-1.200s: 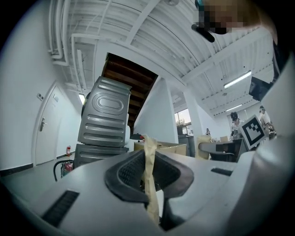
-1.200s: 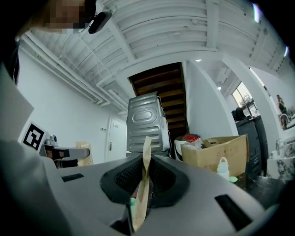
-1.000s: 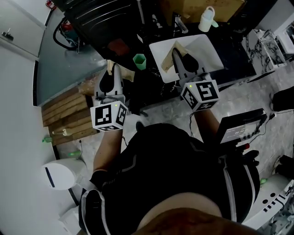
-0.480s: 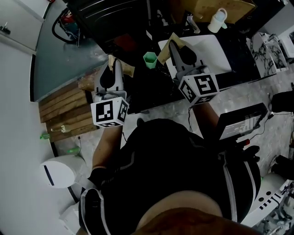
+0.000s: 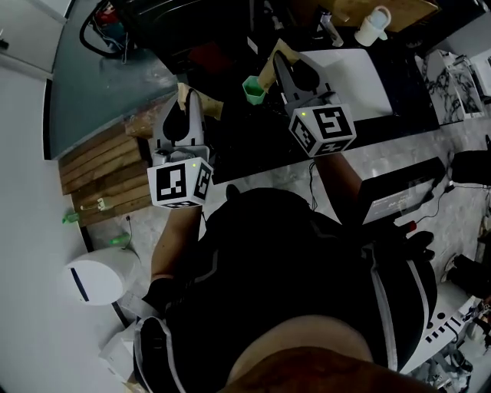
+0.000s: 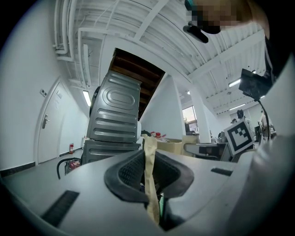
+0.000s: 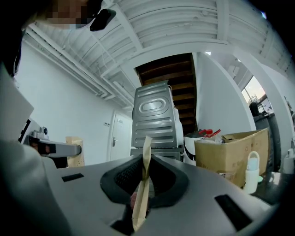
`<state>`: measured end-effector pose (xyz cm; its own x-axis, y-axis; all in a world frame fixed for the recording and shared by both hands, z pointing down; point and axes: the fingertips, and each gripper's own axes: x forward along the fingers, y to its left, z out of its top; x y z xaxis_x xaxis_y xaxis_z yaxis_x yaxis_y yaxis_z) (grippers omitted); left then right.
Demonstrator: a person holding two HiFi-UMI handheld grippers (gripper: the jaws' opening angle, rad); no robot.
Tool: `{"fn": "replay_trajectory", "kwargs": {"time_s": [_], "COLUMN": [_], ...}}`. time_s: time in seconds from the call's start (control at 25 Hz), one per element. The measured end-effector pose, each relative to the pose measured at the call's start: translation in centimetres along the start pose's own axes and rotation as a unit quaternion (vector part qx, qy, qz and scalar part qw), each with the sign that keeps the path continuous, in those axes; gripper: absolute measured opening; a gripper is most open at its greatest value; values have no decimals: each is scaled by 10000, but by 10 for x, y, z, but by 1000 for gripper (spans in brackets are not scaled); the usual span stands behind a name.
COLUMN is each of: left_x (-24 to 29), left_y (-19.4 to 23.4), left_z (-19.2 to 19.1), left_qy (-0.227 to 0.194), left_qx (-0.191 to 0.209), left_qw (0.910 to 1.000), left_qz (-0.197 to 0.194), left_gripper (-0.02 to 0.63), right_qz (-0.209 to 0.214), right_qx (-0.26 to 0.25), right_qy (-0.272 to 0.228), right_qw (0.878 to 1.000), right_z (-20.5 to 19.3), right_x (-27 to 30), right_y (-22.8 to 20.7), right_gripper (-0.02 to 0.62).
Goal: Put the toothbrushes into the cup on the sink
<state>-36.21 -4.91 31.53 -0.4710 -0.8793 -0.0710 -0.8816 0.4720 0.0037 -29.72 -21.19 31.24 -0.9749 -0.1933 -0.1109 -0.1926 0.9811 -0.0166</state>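
Observation:
A small green cup (image 5: 254, 89) stands on the dark counter just left of the white sink (image 5: 353, 77). My right gripper (image 5: 280, 63) reaches over the sink's left edge, right beside the cup, and is shut on a tan paper toothbrush packet (image 5: 268, 71). In the right gripper view that packet (image 7: 143, 189) stands upright between the jaws. My left gripper (image 5: 186, 104) hangs further left over the counter's end, shut on a second tan packet (image 5: 209, 110). This one (image 6: 150, 175) shows pinched edge-on in the left gripper view.
A white jug (image 5: 372, 26) and a faucet (image 5: 326, 23) stand behind the sink. A grey washing machine (image 6: 115, 120) and a cardboard box (image 7: 230, 152) lie ahead. Wooden planks (image 5: 100, 173) lie on the floor at left, and a black case (image 5: 399, 199) at right.
My right gripper has moved left from over the sink basin to beside the green cup. The left gripper has shifted forward with its packet. Both grips are unchanged.

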Motion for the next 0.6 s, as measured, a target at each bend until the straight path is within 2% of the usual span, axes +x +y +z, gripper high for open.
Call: {"fn": "replay_trajectory", "kwargs": {"time_s": [0.28,0.6], "left_x": [-3,-9], "left_y": [11,12], "left_z": [-18,-43], "left_qy": [234,581], "left_qx": [-72,-9], "left_qw": [9995,9982], "left_qz": [185,146], "left_gripper": [40,40], "right_qz": [91,166], "right_qx": [-24,56], "right_qy": [166,305], "right_qw": [9998,9994], "right_z": [-35,-69], "right_x": [23,33], "right_y": [-4,-5], "right_gripper": [46,46]}}
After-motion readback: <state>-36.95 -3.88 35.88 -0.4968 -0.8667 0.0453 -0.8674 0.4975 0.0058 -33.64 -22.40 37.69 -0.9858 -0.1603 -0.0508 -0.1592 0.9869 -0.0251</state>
